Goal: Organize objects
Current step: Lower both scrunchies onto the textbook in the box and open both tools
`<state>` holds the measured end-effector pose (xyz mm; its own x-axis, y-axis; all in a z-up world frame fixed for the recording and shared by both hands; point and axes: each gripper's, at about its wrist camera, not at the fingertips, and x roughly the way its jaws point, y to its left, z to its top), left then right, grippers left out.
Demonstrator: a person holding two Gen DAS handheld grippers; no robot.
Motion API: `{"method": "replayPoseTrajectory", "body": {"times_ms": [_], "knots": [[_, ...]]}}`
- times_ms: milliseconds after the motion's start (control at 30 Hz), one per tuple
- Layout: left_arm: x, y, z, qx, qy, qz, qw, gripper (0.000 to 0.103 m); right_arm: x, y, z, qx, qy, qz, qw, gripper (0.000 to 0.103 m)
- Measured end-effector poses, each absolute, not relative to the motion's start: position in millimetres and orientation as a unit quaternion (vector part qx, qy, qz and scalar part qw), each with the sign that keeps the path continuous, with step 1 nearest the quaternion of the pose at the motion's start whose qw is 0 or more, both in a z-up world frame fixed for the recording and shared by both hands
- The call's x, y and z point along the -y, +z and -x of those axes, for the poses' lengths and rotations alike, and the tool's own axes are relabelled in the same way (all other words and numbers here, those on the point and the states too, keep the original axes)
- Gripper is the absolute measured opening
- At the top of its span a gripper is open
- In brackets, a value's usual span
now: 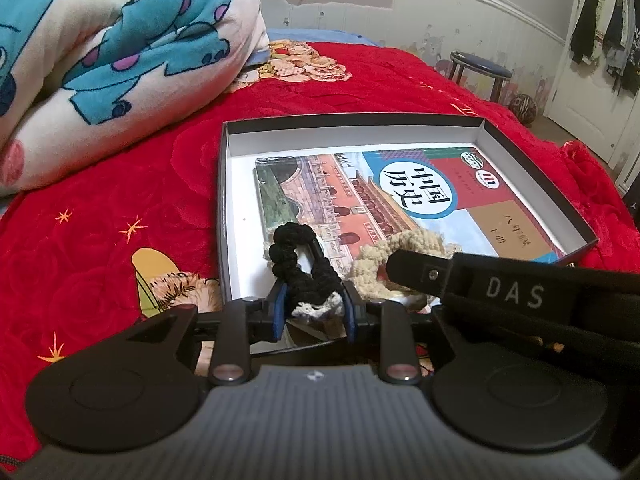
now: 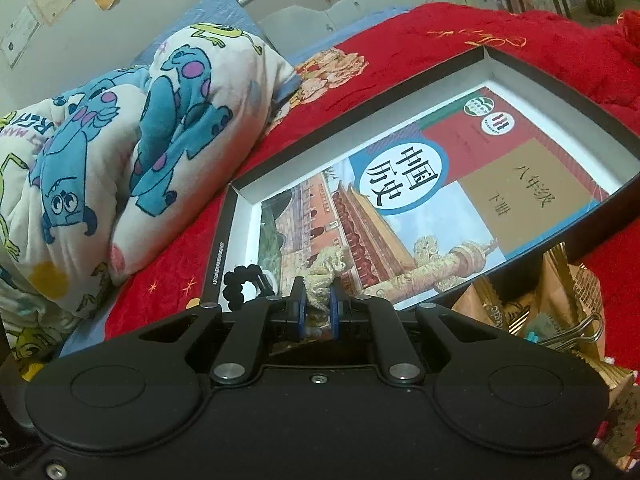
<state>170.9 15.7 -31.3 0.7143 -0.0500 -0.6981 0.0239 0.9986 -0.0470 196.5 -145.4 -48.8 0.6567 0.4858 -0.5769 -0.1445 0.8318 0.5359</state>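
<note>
A shallow box lid [image 1: 352,124] with black walls and a white inside lies on the red bedspread; it also shows in the right wrist view [image 2: 236,208]. A Chinese history textbook [image 1: 436,196] lies flat in it [image 2: 460,184]. My left gripper [image 1: 314,306] is shut on a black scrunchie [image 1: 298,256] over the box's near edge. My right gripper [image 2: 318,306] is shut on a beige scrunchie [image 2: 324,266] above the book's near corner; the beige scrunchie [image 1: 400,248] and the right gripper's finger also show in the left wrist view. The black scrunchie [image 2: 240,280] shows left of it.
A rolled cartoon-print quilt [image 1: 112,48] lies on the bed left of the box. A bag of snack packets and binder clips [image 2: 552,304] sits at the right. A blue-topped stool [image 1: 480,68] and a ball [image 1: 524,106] stand beyond the bed.
</note>
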Motion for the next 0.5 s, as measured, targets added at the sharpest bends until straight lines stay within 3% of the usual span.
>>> {"method": "replayPoseTrajectory", "body": {"times_ms": [300, 500], "knots": [[-13.2, -32.1, -171.5, -0.373, -0.015, 0.001, 0.928, 0.047, 146.4, -51.1, -198.2, -0.380, 0.188, -0.239, 0.874, 0.012], [-4.8, -30.7, -168.6, -0.360, 0.000, -0.041, 0.932, 0.062, 150.3, -52.9, -195.4, -0.373, 0.191, -0.252, 0.872, 0.014]]}}
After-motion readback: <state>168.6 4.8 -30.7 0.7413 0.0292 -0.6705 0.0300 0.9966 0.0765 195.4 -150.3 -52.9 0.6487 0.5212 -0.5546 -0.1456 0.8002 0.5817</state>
